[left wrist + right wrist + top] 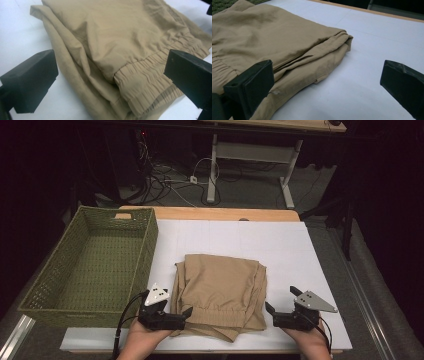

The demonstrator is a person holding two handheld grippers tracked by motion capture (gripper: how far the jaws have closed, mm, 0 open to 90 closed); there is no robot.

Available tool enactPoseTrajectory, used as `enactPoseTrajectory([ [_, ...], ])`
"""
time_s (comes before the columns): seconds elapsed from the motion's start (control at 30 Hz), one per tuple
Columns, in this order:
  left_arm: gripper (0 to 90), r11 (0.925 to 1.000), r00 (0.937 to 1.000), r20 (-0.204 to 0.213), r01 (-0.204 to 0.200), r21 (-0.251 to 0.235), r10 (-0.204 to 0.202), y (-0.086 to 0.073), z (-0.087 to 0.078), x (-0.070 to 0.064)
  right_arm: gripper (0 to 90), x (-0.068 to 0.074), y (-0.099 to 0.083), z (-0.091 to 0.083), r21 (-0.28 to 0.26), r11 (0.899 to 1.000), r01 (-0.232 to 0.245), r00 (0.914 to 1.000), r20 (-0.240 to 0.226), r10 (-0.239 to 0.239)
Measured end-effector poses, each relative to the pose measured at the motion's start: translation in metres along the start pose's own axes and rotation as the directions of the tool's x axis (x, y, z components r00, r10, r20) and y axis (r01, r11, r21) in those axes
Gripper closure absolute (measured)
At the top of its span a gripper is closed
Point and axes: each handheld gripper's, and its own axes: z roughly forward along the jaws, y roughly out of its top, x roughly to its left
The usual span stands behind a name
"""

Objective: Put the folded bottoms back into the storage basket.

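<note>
So there's a folded pair of tan trousers (220, 292) lying flat on the white sheet (280, 245) that covers the table, near the person's edge and just right of a green woven basket (90, 265) (nothing in the basket that I can see). The left gripper (172, 312) sits at the trousers' near left corner with its jaws spread wide, nothing pinched. In the left gripper view (110, 75) the gathered elastic waistband (142, 80) lies between the two jaws. The right gripper (282, 307) is at the near right side, jaws also wide apart and holding nothing. In its own view (324, 85) one jaw hangs over the folded edge of the cloth (287, 50), the other over bare sheet
</note>
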Motion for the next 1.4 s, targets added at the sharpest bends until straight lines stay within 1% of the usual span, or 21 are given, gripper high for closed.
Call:
enactPoseTrajectory([
  [0.13, 0.0, 0.9984, 0.9999, -0.008, 0.01, 0.056, -0.01, -0.004, 0.002, 0.002, 0.1, 0.001, 0.002, -0.001, -0.012, 1.0, 0.004, 1.0, -0.001, -0.004],
  [0.27, 0.0, 0.9938, 0.9997, -0.023, -0.009, 0.111, 0.011, -0.01, 0.004, 0.0, 0.1, 0.002, 0.003, 0.007, -0.001, 1.0, 0.005, 0.9999, -0.015, -0.005],
  [0.3, 0.0, 0.9898, 0.9995, -0.027, -0.012, 0.142, 0.016, -0.013, 0.004, -0.001, 0.1, 0.002, 0.004, 0.01, -0.001, 1.0, 0.008, 0.9998, -0.021, -0.008],
  [0.37, 0.0, 0.9881, 0.9995, -0.027, -0.01, 0.153, 0.015, -0.015, 0.004, -0.002, 0.2, 0.002, 0.004, 0.012, 0.003, 1.0, 0.009, 0.9997, -0.024, -0.009],
  [0.53, 0.0, 0.9733, 0.9986, -0.039, -0.027, 0.228, 0.037, -0.023, 0.004, -0.007, 0.1, 0.002, 0.008, 0.022, 0.004, 1.0, 0.015, 0.9989, -0.043, -0.015],
  [0.6, 0.0, 0.9653, 0.9985, -0.04, -0.027, 0.26, 0.038, -0.026, 0.003, -0.008, 0.1, 0.002, 0.01, 0.025, -0.001, 1.0, 0.013, 0.9986, -0.051, -0.013],
  [0.63, 0.0, 0.9518, 0.9983, -0.038, -0.029, 0.305, 0.043, -0.029, 0.004, -0.01, 0.2, 0.002, 0.012, 0.028, -0.003, 1.0, 0.007, 0.9985, -0.055, -0.007],
  [0.67, 0.0, 0.9518, 0.9983, -0.038, -0.029, 0.305, 0.043, -0.029, 0.004, -0.01, 0.2, 0.002, 0.012, 0.028, -0.003, 1.0, 0.007, 0.9985, -0.055, -0.007],
  [0.73, 0.0, 0.9304, 0.9979, -0.027, -0.045, 0.364, 0.059, -0.031, 0.006, -0.012, 0.1, 0.003, 0.014, 0.03, -0.004, 1.0, 0.01, 0.998, -0.062, -0.01],
  [0.77, 0.0, 0.9232, 0.9977, -0.025, -0.049, 0.381, 0.063, -0.032, 0.006, -0.013, 0.2, 0.003, 0.014, 0.031, -0.004, 1.0, 0.011, 0.998, -0.063, -0.011],
  [0.83, 0.0, 0.9126, 0.9965, -0.03, -0.06, 0.404, 0.079, -0.032, 0.005, -0.015, 0.2, 0.003, 0.014, 0.031, -0.005, 1.0, 0.011, 0.9979, -0.064, -0.012],
  [0.9, 0.0, 0.9056, 0.9979, -0.019, -0.048, 0.421, 0.062, -0.031, 0.004, -0.015, 0.1, 0.003, 0.014, 0.031, -0.005, 1.0, 0.012, 0.9978, -0.064, -0.013],
  [0.97, 0.0, 0.9073, 0.999, -0.005, -0.038, 0.419, 0.044, -0.029, 0.003, -0.014, 0.2, 0.004, 0.013, 0.03, -0.004, 1.0, 0.011, 0.9979, -0.063, -0.012],
  [1.0, 0.0, 0.9118, 0.9993, 0.0, -0.035, 0.409, 0.039, -0.027, 0.002, -0.013, 0.2, 0.004, 0.013, 0.03, -0.004, 1.0, 0.011, 0.9979, -0.063, -0.012],
  [1.03, 0.0, 0.9217, 0.9996, -0.001, -0.024, 0.387, 0.026, -0.021, 0.0, -0.012, 0.2, 0.003, 0.013, 0.028, -0.011, 1.0, 0.013, 0.9986, -0.05, -0.013],
  [1.07, 0.0, 0.9217, 0.9996, -0.001, -0.024, 0.387, 0.026, -0.021, 0.0, -0.012, 0.2, 0.003, 0.013, 0.028, -0.011, 1.0, 0.013, 0.9986, -0.05, -0.013],
  [1.1, 0.0, 0.9319, 0.9998, -0.001, -0.016, 0.362, 0.018, -0.015, -0.002, -0.011, 0.2, 0.003, 0.013, 0.025, -0.023, 1.0, 0.011, 0.9992, -0.038, -0.012],
  [1.27, 0.0, 0.9565, 0.9994, -0.003, 0.034, 0.29, -0.034, 0.011, 0.001, -0.008, 0.2, 0.001, 0.011, 0.02, -0.026, 1.0, 0.004, 0.9998, -0.022, -0.004],
  [1.33, 0.0, 0.9555, 0.9991, -0.006, 0.043, 0.292, -0.043, 0.018, 0.007, -0.007, 0.2, -0.001, 0.01, 0.017, -0.027, 1.0, 0.002, 0.9999, -0.014, -0.003],
  [1.37, 2.7, 0.9456, 0.9977, -0.044, 0.063, 0.319, -0.052, 0.022, 0.019, -0.003, 0.2, -0.001, 0.009, 0.015, -0.026, 1.0, -0.002, 0.9999, -0.01, 0.001],
  [1.4, 2.9, 0.9456, 0.9977, -0.044, 0.063, 0.319, -0.052, 0.022, 0.019, -0.003, 0.2, -0.001, 0.009, 0.015, -0.026, 1.0, -0.002, 0.9999, -0.01, 0.001],
])
